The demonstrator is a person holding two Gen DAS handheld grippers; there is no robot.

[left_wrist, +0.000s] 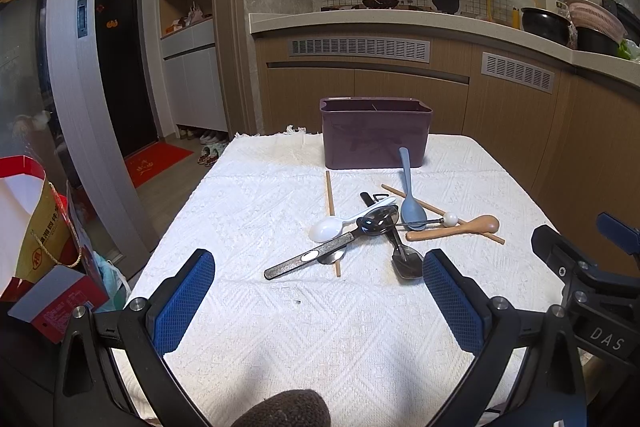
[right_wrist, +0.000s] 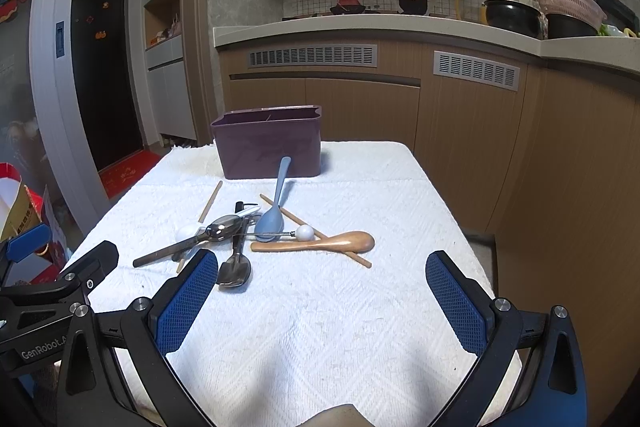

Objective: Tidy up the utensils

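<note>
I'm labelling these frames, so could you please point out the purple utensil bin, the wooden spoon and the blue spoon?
purple utensil bin (left_wrist: 374,141): left wrist view, front wall.
wooden spoon (right_wrist: 358,241): right wrist view, bowl.
blue spoon (left_wrist: 413,213): left wrist view, bowl.

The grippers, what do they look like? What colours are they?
Both the left gripper and the right gripper have black frames with silver bolts. Their fingers wear blue pads with a criss-cross texture. White lettering marks the bodies.
</note>
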